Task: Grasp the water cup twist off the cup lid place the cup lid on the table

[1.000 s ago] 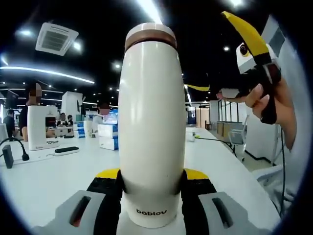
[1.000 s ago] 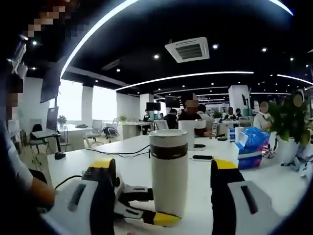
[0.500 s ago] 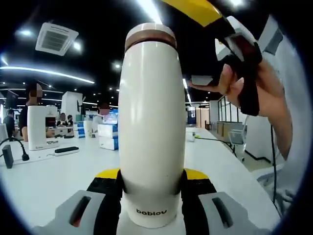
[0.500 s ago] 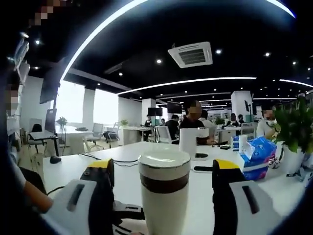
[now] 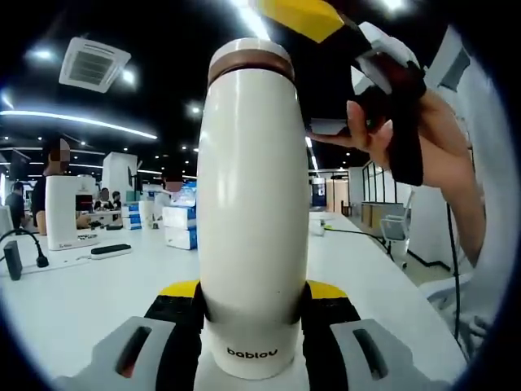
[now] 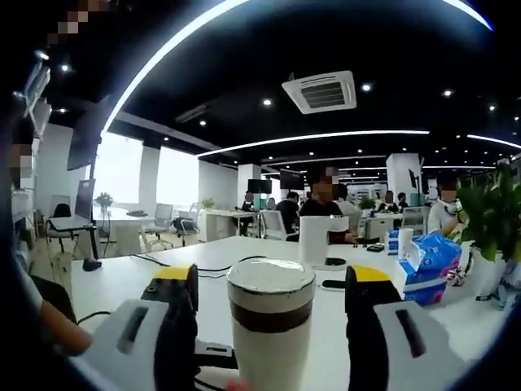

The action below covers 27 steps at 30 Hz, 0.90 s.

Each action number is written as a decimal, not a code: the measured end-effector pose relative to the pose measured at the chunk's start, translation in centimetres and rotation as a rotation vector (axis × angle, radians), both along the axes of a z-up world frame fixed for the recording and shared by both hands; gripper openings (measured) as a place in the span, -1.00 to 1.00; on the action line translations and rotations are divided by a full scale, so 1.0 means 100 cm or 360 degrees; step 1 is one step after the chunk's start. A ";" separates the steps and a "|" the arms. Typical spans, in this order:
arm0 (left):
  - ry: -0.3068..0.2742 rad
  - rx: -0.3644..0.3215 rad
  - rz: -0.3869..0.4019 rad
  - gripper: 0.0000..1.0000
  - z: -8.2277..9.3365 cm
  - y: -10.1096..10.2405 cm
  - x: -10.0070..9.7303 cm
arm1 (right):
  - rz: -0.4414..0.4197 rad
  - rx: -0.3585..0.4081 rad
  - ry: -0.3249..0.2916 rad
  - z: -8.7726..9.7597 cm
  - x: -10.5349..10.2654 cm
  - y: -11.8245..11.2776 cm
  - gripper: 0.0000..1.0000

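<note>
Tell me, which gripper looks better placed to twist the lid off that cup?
The right gripper. Its open fingers already flank the cup lid, while the left gripper is shut on the white water cup, steadying its lower body.

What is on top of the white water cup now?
A white lid with a brown band sits on the water cup, between the open right claw. The cup's inside is covered by the lid.

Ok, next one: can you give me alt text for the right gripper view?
The right gripper has its two yellow-tipped jaws open on either side of the water cup's brown-banded cup lid, not touching it. Behind lies a white table in an office.
</note>
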<state>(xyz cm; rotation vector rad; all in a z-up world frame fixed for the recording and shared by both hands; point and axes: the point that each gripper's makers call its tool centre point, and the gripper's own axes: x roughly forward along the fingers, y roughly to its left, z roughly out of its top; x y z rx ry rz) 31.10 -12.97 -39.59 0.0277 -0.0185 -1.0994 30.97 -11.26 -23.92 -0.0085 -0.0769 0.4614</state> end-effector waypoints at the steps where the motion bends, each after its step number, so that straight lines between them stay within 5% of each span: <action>1: 0.0000 0.0000 0.0000 -0.03 0.000 0.000 0.000 | 0.0008 0.0004 0.0002 0.000 0.000 0.001 0.45; 27: -0.0003 0.0003 0.0000 -0.03 0.001 0.002 0.001 | 0.0048 -0.0075 0.0029 -0.002 0.008 0.006 -0.05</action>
